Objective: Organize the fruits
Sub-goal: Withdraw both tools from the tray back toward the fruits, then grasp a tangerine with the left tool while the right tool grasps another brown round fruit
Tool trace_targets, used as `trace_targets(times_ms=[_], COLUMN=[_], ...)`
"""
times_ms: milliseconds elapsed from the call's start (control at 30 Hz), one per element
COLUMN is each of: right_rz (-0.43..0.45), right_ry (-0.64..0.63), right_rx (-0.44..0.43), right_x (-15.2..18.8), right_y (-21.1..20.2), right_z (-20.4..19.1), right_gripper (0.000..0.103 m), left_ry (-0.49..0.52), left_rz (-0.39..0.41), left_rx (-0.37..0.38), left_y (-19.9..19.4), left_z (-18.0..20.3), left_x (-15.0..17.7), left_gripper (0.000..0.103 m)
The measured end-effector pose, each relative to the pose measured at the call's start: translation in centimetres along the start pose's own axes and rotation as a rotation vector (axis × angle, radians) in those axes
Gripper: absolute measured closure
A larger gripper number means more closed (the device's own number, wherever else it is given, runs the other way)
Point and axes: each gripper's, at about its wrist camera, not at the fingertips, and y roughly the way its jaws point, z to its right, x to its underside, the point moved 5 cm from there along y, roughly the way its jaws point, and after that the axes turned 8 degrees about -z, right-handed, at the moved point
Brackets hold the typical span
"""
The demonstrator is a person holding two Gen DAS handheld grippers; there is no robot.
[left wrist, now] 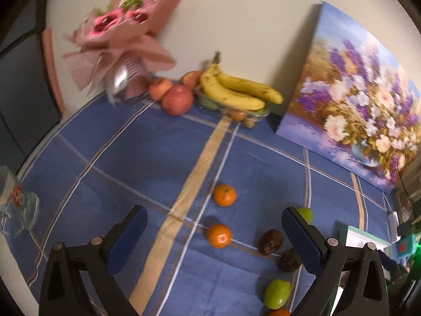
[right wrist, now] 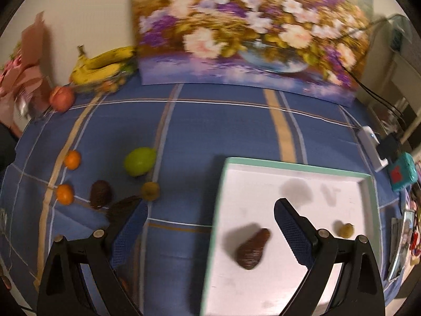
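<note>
Left wrist view: bench [left wrist: 126, 163] covered by a blue plaid cloth, with a floral painting [left wrist: 355, 110] leaning on the wall at the far right and a pink bouquet [left wrist: 123, 39] at the far left. Between them lie a bunch of bananas [left wrist: 236, 89] on a clear dish and 3 red apples [left wrist: 176, 99] just beside it. Left claw [left wrist: 214, 223] is released, jaws spread wide and holding nothing, above 2 oranges [left wrist: 224, 195], one nearer and one farther. To their right sit 2 dark brown fruits [left wrist: 271, 241] close together, and a green fruit [left wrist: 276, 293] at the bottom edge; another green one is partly hidden behind the right finger.

Right wrist view: same painting [right wrist: 250, 31] fills the top. A white tray [right wrist: 263, 184] with a pale green rim lies on the cloth at lower right. Right claw [right wrist: 210, 217] is released and empty, its jaws straddling the tray's left edge. In the tray lie 1 dark brown fruit [right wrist: 252, 250], between the fingers, and 1 small yellow-green fruit [right wrist: 345, 230] near the right finger. Left of the tray, on the cloth, are a large green fruit [right wrist: 139, 161], a small olive fruit [right wrist: 150, 191], 2 more dark fruits and the 2 oranges [right wrist: 72, 159]. A teal device [right wrist: 402, 173] and a white charger [right wrist: 373, 144] sit at the right edge.
</note>
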Motion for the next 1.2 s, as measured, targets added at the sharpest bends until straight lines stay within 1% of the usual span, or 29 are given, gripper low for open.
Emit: trace_targets(times_ms=[100,200,367,467,567,633,667,700,767,833,867,933,967,1000,1033,1067,1133,1167,1200], right_rz=[0.005,0.011,0.013,0.029,0.021,0.003,-0.008,-0.018,-0.034,-0.053,-0.059,-0.066,-0.067,-0.067,-0.068,-0.071,-0.077,-0.079,-0.082], right_ry=[-0.016,-0.017,-0.002,0.018,0.014,0.009,0.01,0.01,0.016,0.02,0.022,0.023,0.021,0.021,0.021,0.023,0.027,0.031,0.032], right_rx=[-0.034,-0.071,-0.106,-0.12,-0.117,-0.116,-0.119,-0.123,-0.132,-0.137,-0.136,-0.138,-0.144,-0.147,-0.148,-0.149,-0.149,-0.148,-0.149], right_x=[-0.2,-0.5,-0.9,-1.4,-1.7,-1.7,-1.7,-1.6,-1.4,-1.1,-1.0,-0.9,-1.0,-1.0,-1.0,-1.0,-1.1,-1.1,-1.1], right_y=[0.1,0.1,0.5,0.7,1.5,2.3,2.9,3.4,4.6,5.6,6.0,6.5,6.6,6.7,6.8,7.0,7.1,7.1,7.2], right_z=[-1.7,-3.0,-4.3,-4.5,-4.9,-5.0,-5.1,-5.2,-5.2,-5.3,-5.3,-5.3,-5.4,-5.4,-5.5,-5.5,-5.5,-5.5,-5.5], right_gripper=[0.006,0.006,0.007,0.02,0.021,0.026,0.032,0.034,0.035,0.039,0.044,0.046,0.05,0.053,0.054,0.055,0.061,0.063,0.065], left_ry=[-0.028,-0.037,-0.047,-0.04,-0.034,-0.028,-0.026,-0.03,-0.046,-0.064,-0.074,-0.083,-0.092,-0.096,-0.102,-0.11,-0.113,-0.112,-0.109], left_rz=[-0.012,-0.019,-0.047,-0.096,-0.152,-0.195,-0.214,-0.232,-0.257,-0.28,-0.292,-0.31,-0.32,-0.328,-0.335,-0.342,-0.348,-0.346,-0.346], left_rx=[0.015,0.012,0.041,0.048,0.046,0.051,0.054,0.057,0.067,0.078,0.078,0.08,0.088,0.095,0.101,0.106,0.109,0.111,0.107], left_y=[0.0,0.0,0.9,2.7,5.0,6.7,7.4,8.1,9.2,10.1,10.6,11.2,11.5,11.7,11.9,12.0,12.2,12.2,12.2], left_z=[-1.2,-1.9,-2.1,-1.7,-1.2,-0.8,-0.6,-0.5,-0.4,-0.5,-0.5,-0.6,-0.6,-0.6,-0.5,-0.5,-0.5,-0.5,-0.4], left_x=[-0.2,-0.3,-0.3,0.2,0.9,1.4,1.7,2.0,2.3,2.7,2.9,3.0,3.2,3.3,3.4,3.5,3.5,3.5,3.5], left_gripper=[0.0,0.0,0.001,0.001,0.001,0.002,0.003,0.005,0.009,0.013,0.014,0.019,0.021,0.026,0.029,0.031,0.043,0.045,0.05])
